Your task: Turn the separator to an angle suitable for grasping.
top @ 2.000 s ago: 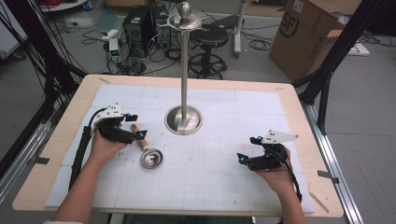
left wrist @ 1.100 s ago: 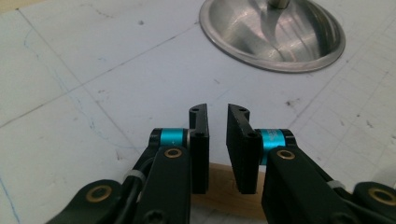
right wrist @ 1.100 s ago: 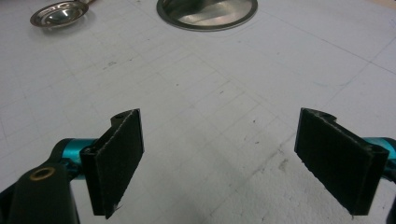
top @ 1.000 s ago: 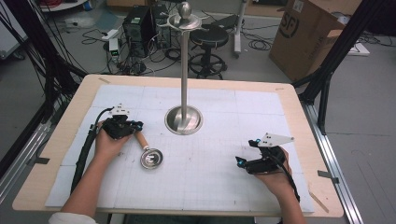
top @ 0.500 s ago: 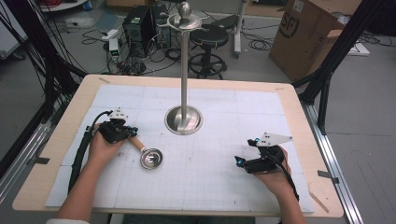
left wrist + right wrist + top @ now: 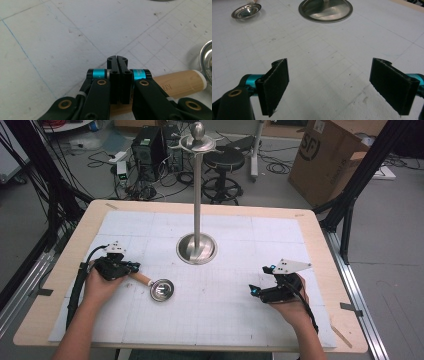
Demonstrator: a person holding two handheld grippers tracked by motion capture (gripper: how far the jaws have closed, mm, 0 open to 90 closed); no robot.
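A small metal ladle lies on the white grid mat, its bowl (image 6: 161,289) facing up and its wooden handle (image 6: 141,279) pointing left. My left gripper (image 6: 131,267) sits low over the handle's left end. In the left gripper view its jaws (image 6: 117,60) are shut pad against pad, and the handle (image 6: 180,81) runs beneath them toward the bowl's rim (image 6: 207,60). I cannot tell whether the gripper touches the handle. My right gripper (image 6: 255,290) rests at the mat's right side, open and empty (image 6: 329,85), facing the bowl (image 6: 246,10).
A tall metal stand (image 6: 197,195) rises from a round dished base (image 6: 196,248) at the middle back of the mat; the base (image 6: 325,8) lies ahead of my right gripper. The wooden table edge (image 6: 60,285) frames the mat. Cables, stools and a cardboard box stand on the floor behind.
My left gripper has slid left and a little nearer. The ladle's handle has swung left with it while the bowl stayed about in place. The right gripper has not moved.
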